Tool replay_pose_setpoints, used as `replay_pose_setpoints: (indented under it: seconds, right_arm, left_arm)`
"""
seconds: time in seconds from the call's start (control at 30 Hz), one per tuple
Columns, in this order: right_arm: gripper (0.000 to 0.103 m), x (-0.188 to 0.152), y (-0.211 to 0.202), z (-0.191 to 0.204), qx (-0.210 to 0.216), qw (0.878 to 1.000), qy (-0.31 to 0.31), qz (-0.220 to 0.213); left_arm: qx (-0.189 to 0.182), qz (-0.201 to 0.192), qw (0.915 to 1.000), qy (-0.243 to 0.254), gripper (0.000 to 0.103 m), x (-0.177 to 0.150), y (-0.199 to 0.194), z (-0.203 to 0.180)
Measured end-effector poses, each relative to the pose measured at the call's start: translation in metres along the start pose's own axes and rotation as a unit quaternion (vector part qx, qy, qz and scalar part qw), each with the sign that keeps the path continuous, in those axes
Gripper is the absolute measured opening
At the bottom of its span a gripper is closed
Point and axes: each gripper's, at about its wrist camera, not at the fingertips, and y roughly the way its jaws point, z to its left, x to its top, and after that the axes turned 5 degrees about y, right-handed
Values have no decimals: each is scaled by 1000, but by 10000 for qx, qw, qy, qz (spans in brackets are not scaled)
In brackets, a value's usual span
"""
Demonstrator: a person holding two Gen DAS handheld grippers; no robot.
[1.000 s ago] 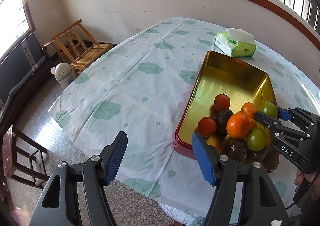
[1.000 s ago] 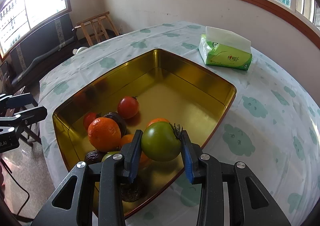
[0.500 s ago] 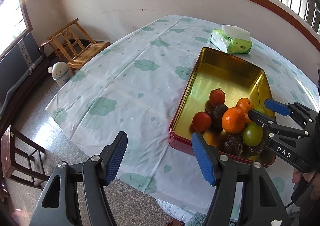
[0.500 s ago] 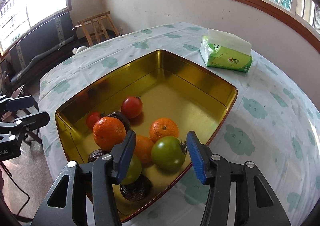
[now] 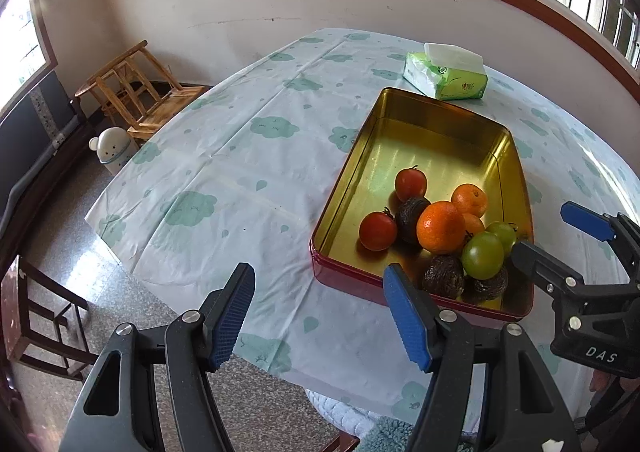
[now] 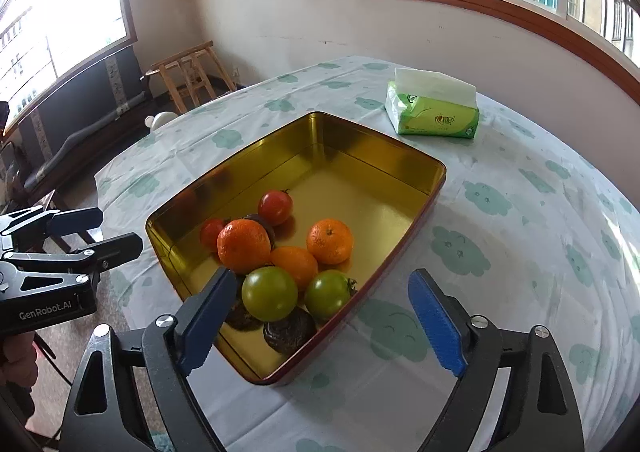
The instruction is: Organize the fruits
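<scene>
A gold tin tray [image 5: 432, 131] [image 6: 360, 155] with a red outside sits on the table. Its near end holds oranges [image 5: 440, 227] [image 6: 330, 240], red tomatoes [image 5: 377, 231] [image 6: 275, 207], two green tomatoes [image 5: 482, 255] [image 6: 329, 294] and dark wrinkled fruits [image 5: 443, 282] [image 6: 289, 330]. My left gripper [image 5: 318, 312] is open and empty, off the table's edge left of the tray. My right gripper [image 6: 320, 326] is open and empty, above the tray's near corner; it also shows in the left wrist view [image 5: 560, 244].
A green tissue pack [image 5: 445, 76] [image 6: 433, 110] lies beyond the tray. The tablecloth [image 5: 224, 171] has green cloud prints. Wooden chairs [image 5: 136, 87] and a small white bin [image 5: 113, 149] stand on the floor to the left. A dark chair [image 5: 36, 316] is near left.
My right gripper opened and let go of the green tomato, which now lies in the tray. Both grippers have drawn back and up from the tray.
</scene>
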Motion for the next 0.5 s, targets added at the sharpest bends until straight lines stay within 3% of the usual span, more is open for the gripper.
replay_pose_setpoints:
  seconds: [0.5]
  right_arm:
    - [99, -27, -12, -3, -226, 9995, 40, 197]
  left_arm:
    - [-140, -57, 9996, 231, 64, 1, -10, -29]
